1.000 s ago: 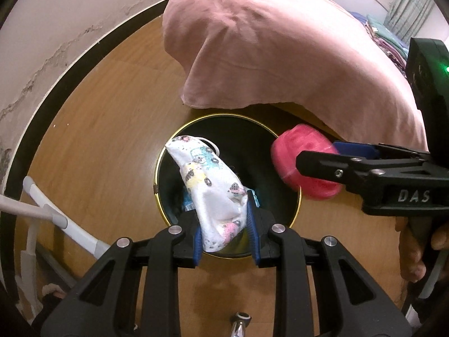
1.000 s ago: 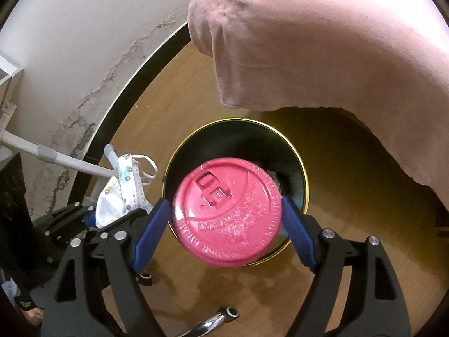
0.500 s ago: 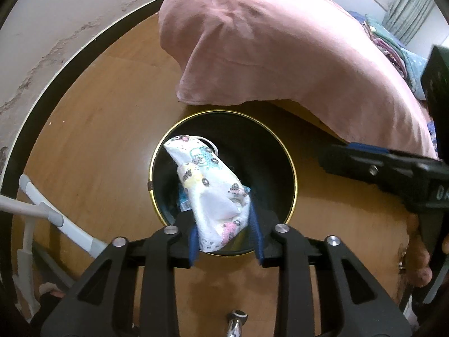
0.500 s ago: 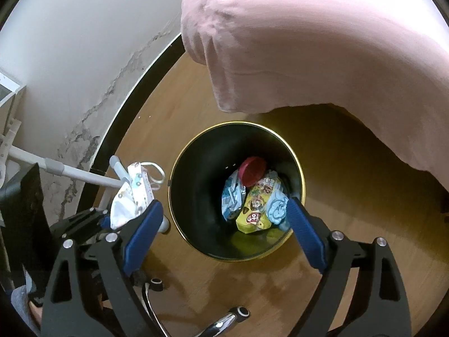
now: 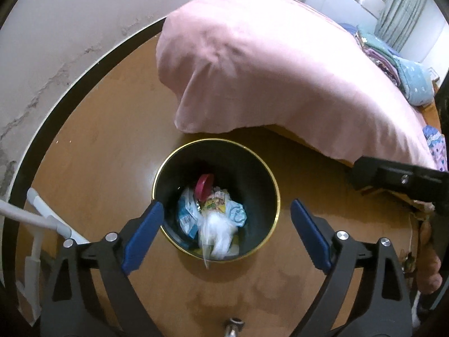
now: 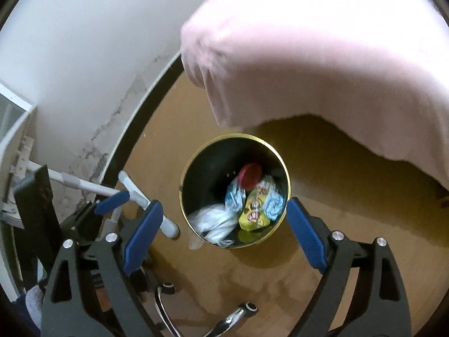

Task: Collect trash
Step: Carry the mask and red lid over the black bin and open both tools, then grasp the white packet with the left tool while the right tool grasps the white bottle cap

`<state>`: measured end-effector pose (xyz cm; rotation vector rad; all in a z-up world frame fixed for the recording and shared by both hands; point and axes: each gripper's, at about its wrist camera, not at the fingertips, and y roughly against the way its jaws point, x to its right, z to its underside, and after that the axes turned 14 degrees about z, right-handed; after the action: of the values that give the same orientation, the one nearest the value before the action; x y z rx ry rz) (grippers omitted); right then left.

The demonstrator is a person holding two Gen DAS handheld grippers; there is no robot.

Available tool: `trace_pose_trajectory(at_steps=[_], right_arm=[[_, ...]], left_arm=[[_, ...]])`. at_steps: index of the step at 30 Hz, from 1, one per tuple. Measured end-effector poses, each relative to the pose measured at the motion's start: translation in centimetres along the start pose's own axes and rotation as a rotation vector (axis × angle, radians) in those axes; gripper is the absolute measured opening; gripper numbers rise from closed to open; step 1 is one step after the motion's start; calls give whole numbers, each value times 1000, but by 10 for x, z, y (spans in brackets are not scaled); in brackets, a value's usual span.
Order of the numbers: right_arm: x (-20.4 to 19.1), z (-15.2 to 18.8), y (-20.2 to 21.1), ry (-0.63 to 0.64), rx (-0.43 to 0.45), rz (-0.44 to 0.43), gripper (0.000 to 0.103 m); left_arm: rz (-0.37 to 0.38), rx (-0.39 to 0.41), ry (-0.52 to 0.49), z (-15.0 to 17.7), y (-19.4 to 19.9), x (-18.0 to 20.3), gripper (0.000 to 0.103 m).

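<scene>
left wrist view: the left gripper (image 5: 224, 224) has just been opening, its jaws now wide apart with nothing between them, above the bin (image 5: 276, 193). the white mask (image 5: 216, 231) is a blur low inside the bin, on its near side, close to the rim. the right gripper (image 6: 224, 224) is also spread and empty. risk: a mask strap could catch on the bin's rim and hang out; the low grippers could knock the bin over.

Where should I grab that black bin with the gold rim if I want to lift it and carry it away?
Grip the bin's gold rim from straight above, one finger inside the wall and one outside. It stands upright and open-topped on the wooden floor, and looks too wide to span. Probably take the side away from the pink bedcover.
</scene>
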<state>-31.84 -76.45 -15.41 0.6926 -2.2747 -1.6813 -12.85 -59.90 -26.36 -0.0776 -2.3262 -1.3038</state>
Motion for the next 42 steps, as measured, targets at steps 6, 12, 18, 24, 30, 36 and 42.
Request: trace_pose_trajectory(at_steps=[6, 12, 18, 24, 30, 36, 42], right_arm=[[-38, -11, 79, 97, 135, 4, 88], [-124, -9, 149, 256, 251, -57, 89], [-280, 26, 195, 555, 287, -238, 89], [-455, 99, 218, 875, 276, -414, 89], [-584, 177, 230, 1129, 241, -515, 78], [-659, 218, 215, 1238, 210, -475, 61], [-683, 226, 194, 1249, 193, -433, 49]], left_arm=[[-33, 96, -102, -4, 97, 44, 90], [-161, 202, -159, 18, 241, 60, 93], [-401, 258, -14, 82, 378, -14, 93], [-619, 294, 349, 182, 497, -118, 93], [-716, 385, 596, 281, 572, -166, 93], [-721, 436, 667, 321, 593, -173, 93], [-697, 437, 686, 327, 595, -181, 93]])
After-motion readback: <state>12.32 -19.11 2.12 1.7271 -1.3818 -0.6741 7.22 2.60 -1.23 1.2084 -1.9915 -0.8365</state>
